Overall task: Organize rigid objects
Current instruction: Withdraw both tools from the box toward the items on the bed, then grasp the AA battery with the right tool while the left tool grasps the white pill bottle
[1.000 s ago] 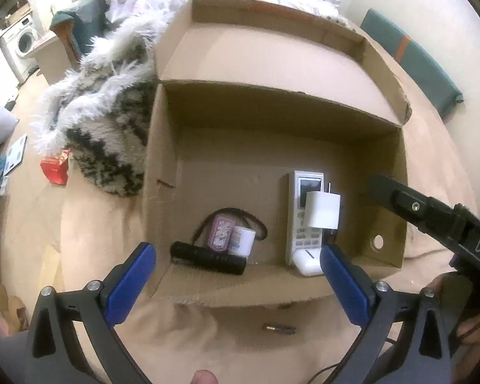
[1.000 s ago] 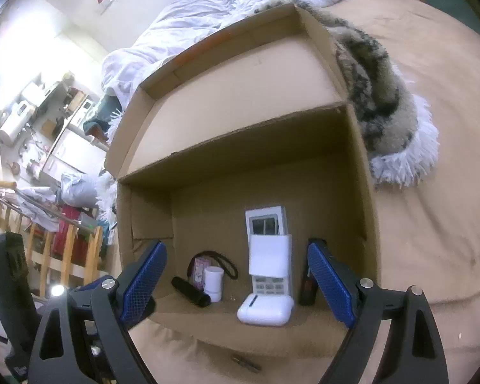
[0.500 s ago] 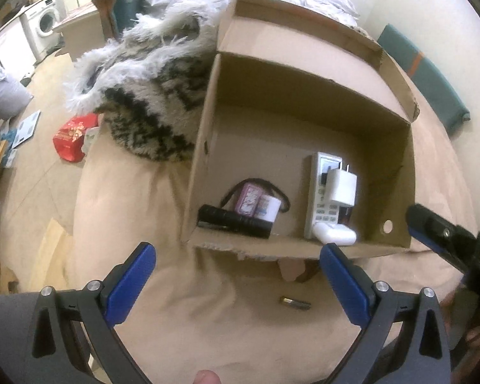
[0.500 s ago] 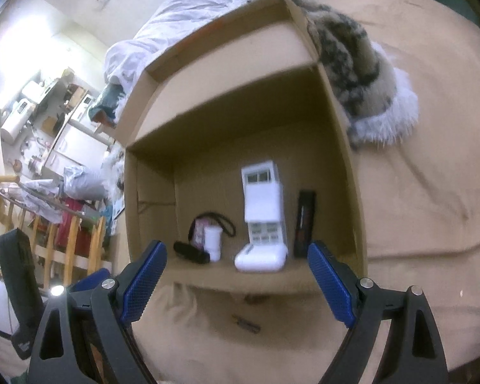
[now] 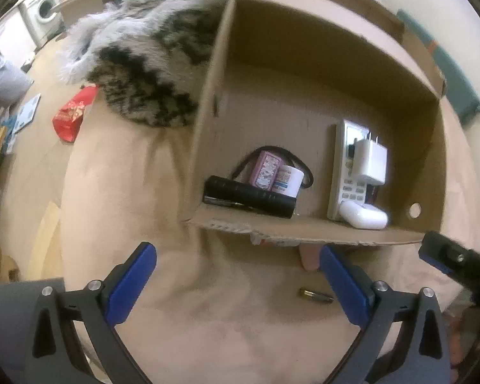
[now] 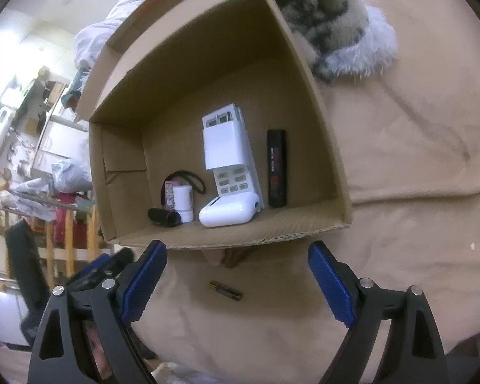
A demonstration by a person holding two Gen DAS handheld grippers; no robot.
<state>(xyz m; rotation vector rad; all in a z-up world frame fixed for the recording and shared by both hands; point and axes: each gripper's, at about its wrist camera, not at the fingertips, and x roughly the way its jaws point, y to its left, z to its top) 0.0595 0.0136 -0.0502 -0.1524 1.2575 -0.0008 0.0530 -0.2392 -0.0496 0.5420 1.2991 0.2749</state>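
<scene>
Cardboard box holds six items, one battery lies outside, both grippers' fingers spread empty.

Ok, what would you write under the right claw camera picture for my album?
Open right claw above a small battery on the tan bedcover, facing a cardboard box of tidied gadgets.

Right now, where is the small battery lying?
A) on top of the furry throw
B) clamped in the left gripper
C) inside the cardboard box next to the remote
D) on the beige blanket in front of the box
D: the battery lies alone on the beige blanket, just outside the open front of the cardboard box, and both the left gripper and the right gripper are open and empty.
</scene>
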